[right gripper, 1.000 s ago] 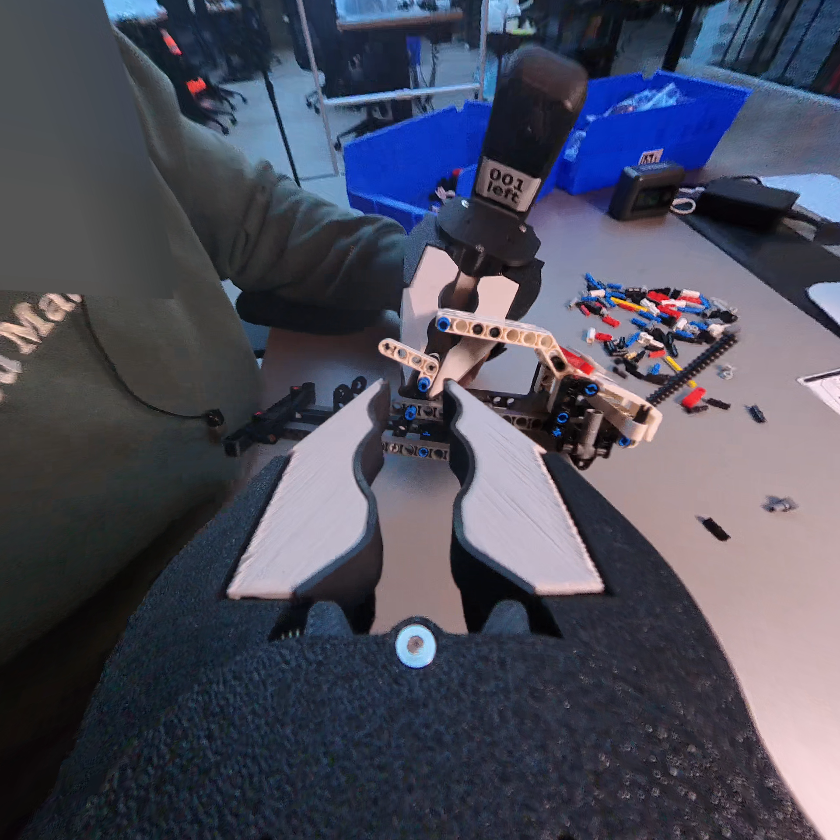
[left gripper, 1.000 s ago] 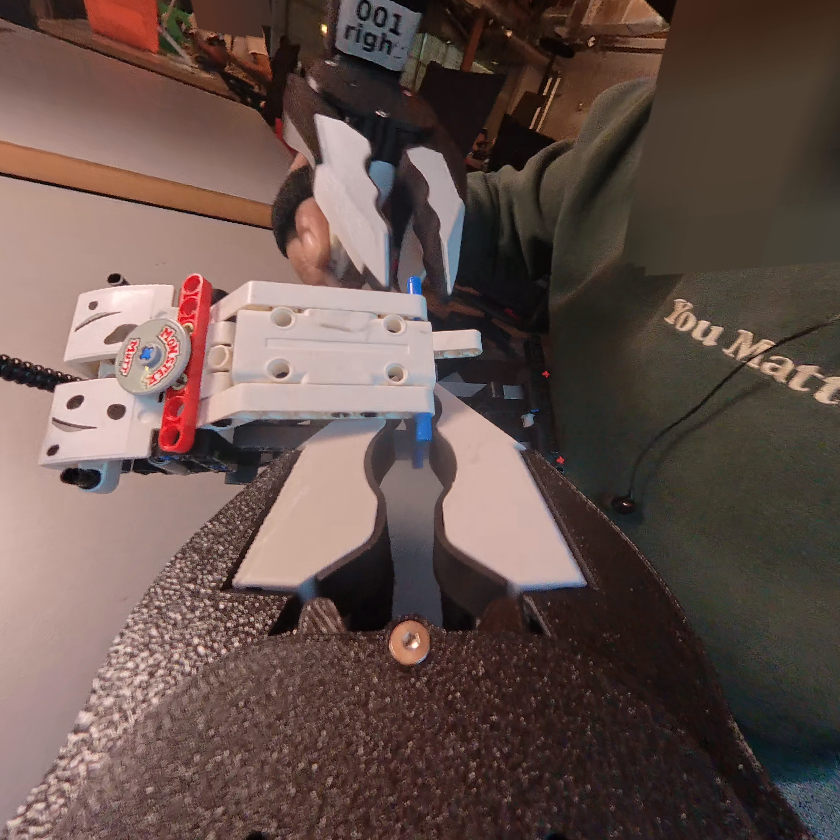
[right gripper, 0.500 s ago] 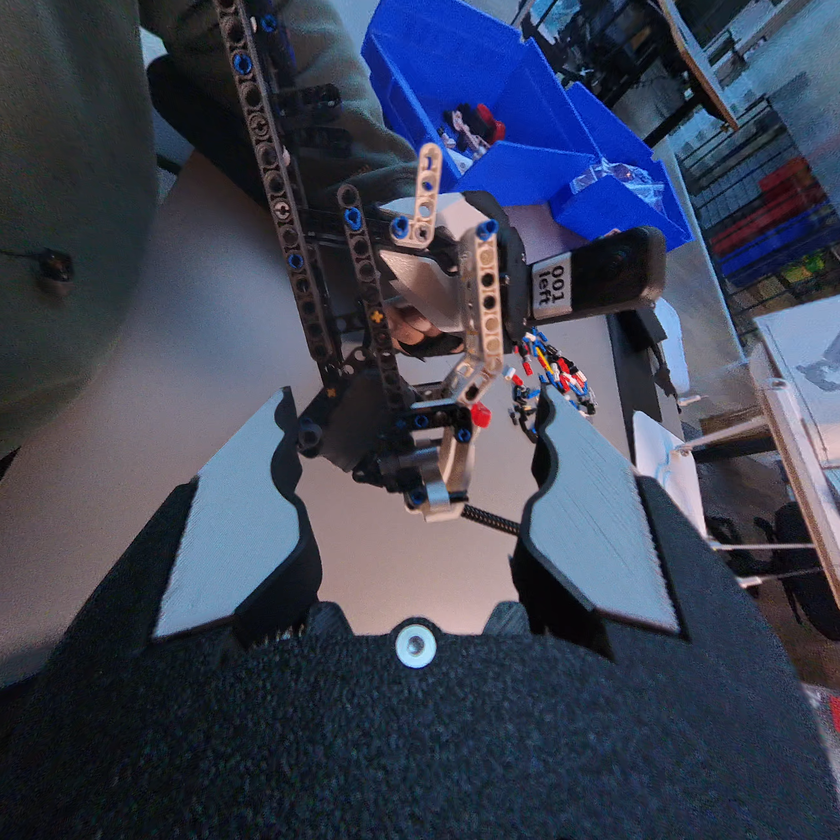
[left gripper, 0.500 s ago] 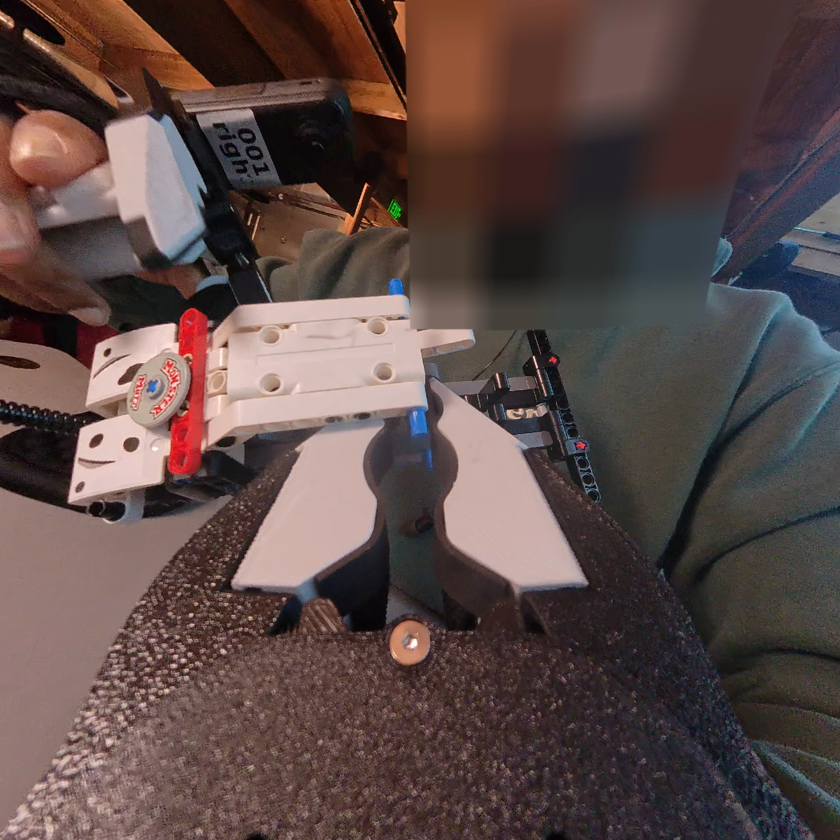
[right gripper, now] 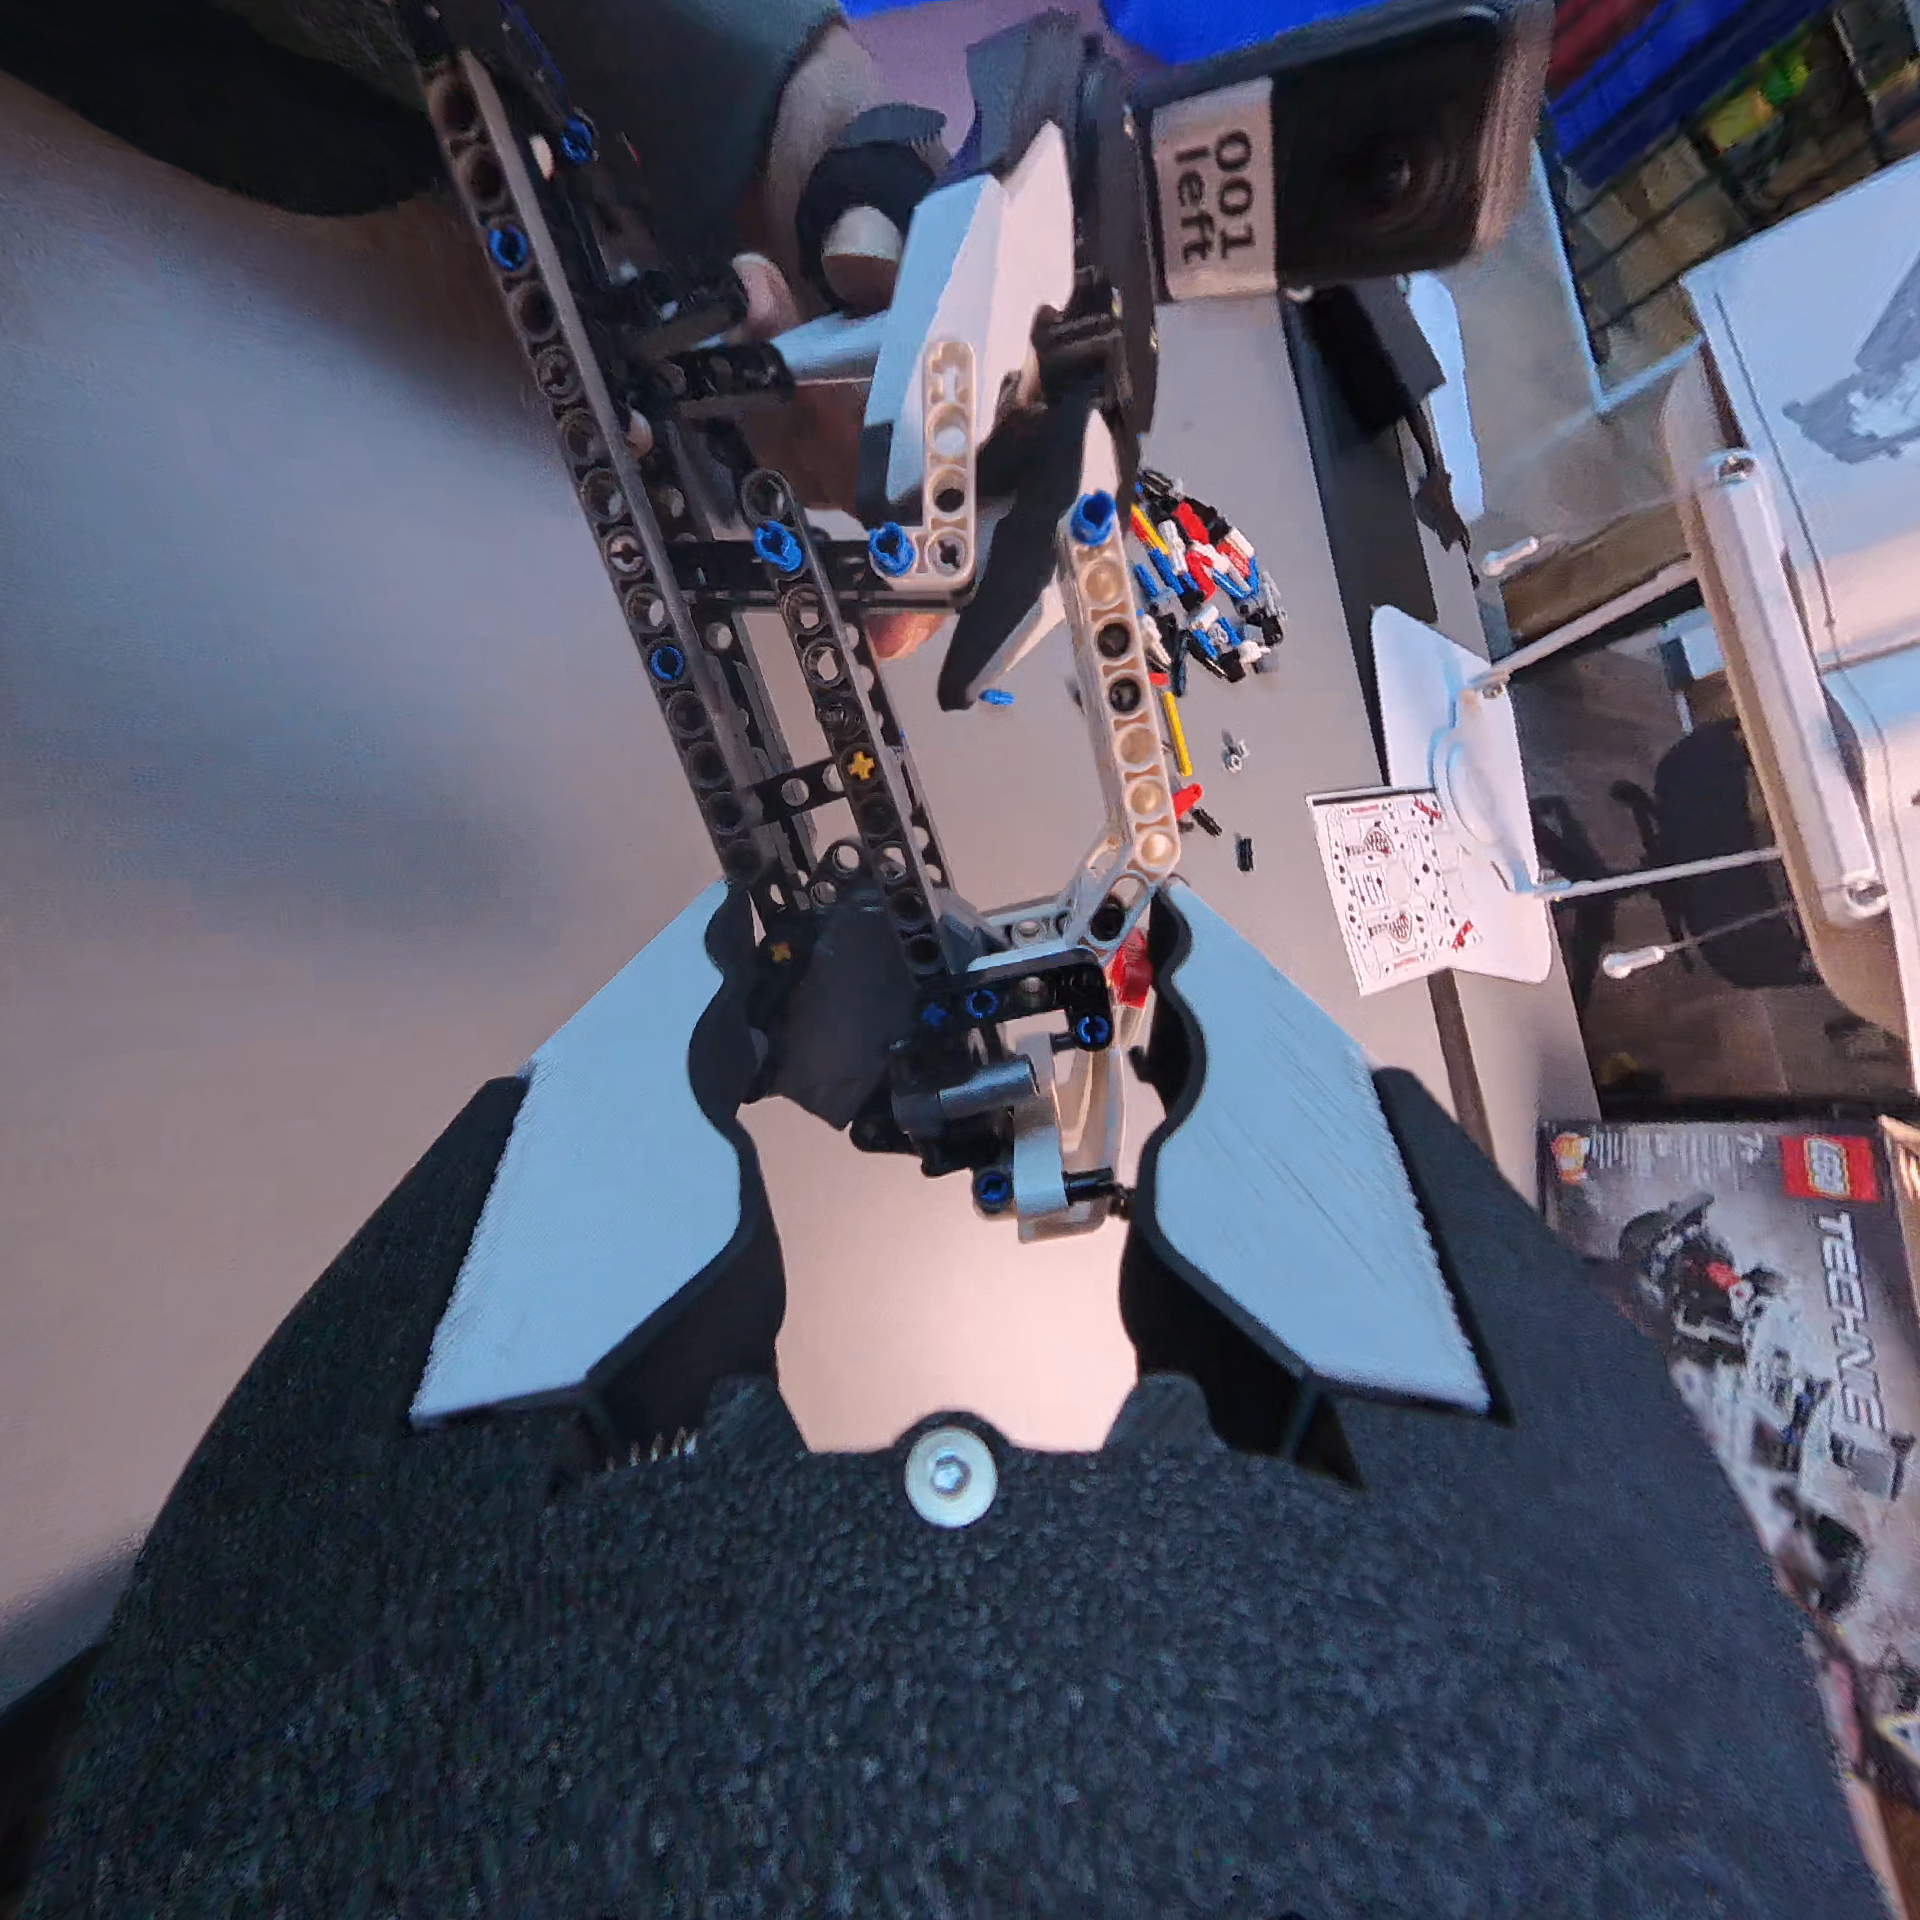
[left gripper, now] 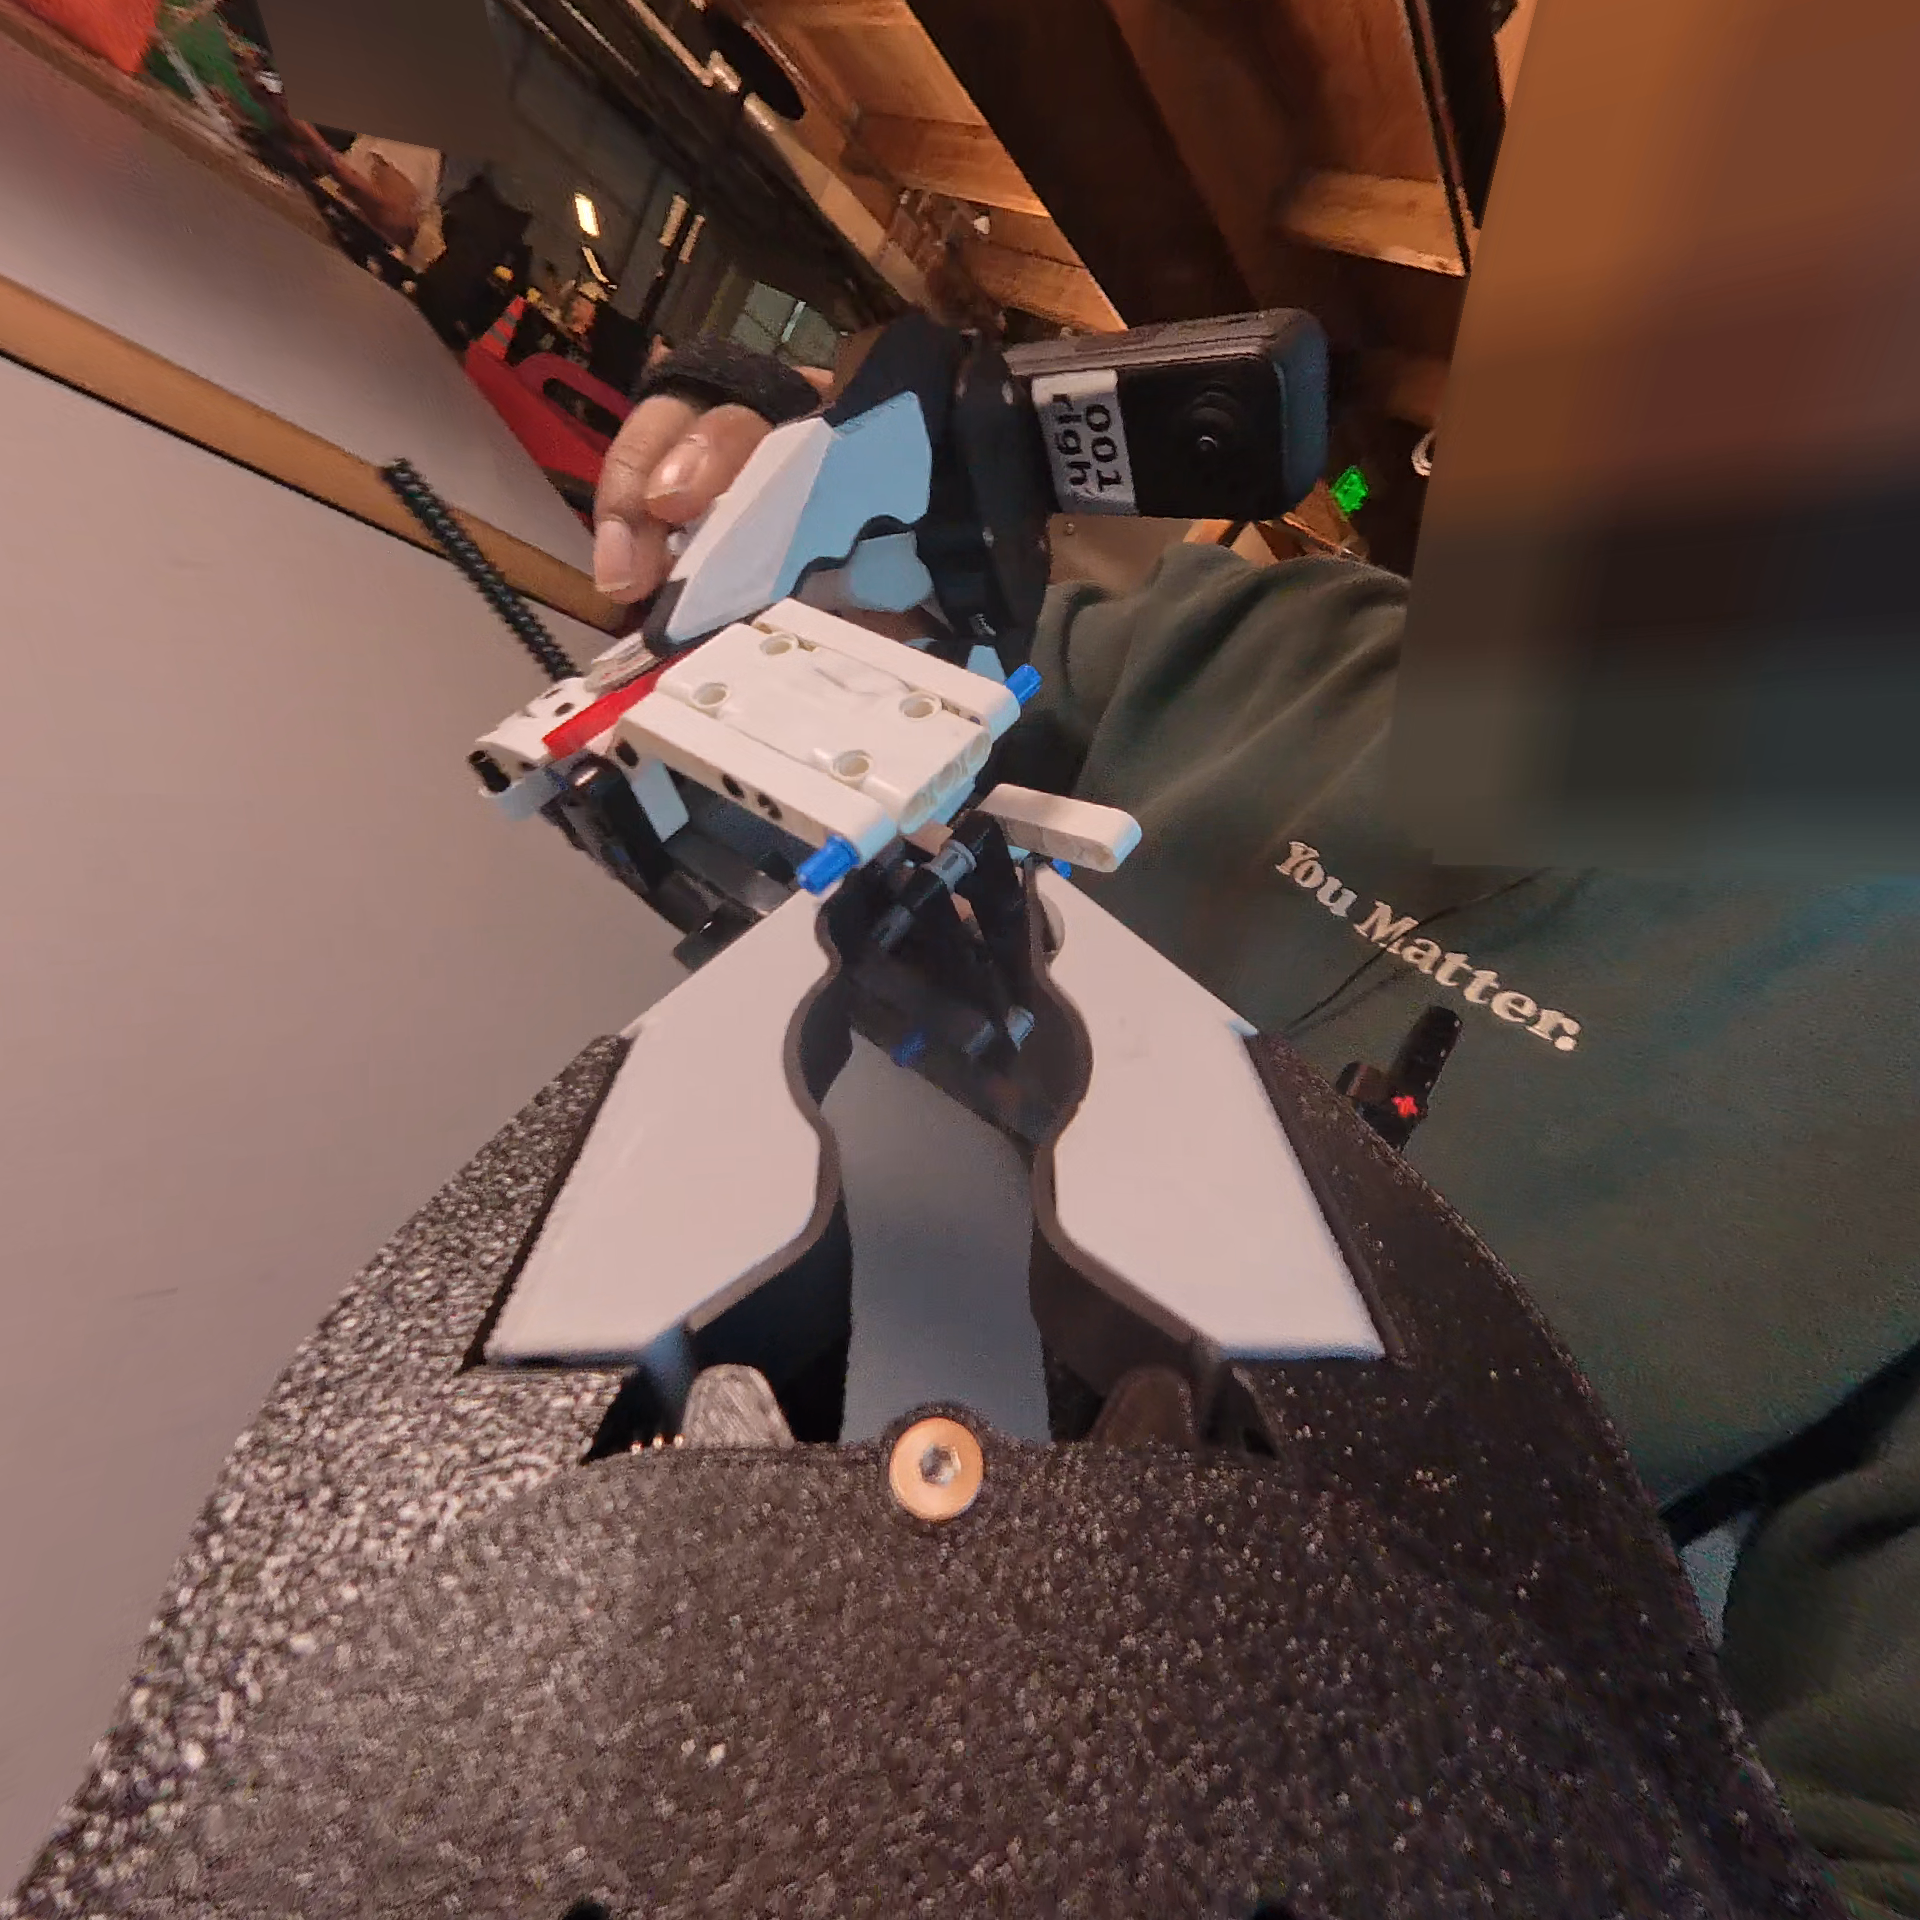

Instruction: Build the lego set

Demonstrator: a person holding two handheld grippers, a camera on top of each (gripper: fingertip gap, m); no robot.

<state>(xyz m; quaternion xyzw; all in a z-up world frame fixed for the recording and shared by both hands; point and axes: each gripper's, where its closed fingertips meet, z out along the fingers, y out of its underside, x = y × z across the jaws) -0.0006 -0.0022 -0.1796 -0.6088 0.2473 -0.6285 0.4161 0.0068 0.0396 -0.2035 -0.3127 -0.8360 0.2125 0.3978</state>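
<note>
L wrist view, near to far: left gripper at frame center, jaws clamped on the black beams at the rear of the lego model, which sits just above center, lifted off the grey tabletop and tilted. White panels on top w/ blue pins at the corners, red strip toward its left end. A black ribbed hose runs from that end toward upper left. Past the model, right gripper w/ a hand behind it, upper center; one white finger lies along the model's far end. Person in a green sweatshirt fills the right side.

R wrist view: right gripper jaws set wide, either side of the model's black-and-grey front end at center; contact w/ the pads can't be told. Long black holed beams run up-left, a white beam up-right. Beyond, upper center, left gripper grips the frame. Farther: loose parts pile on the tabletop, sticker sheet right of center, set box lower right.
</note>
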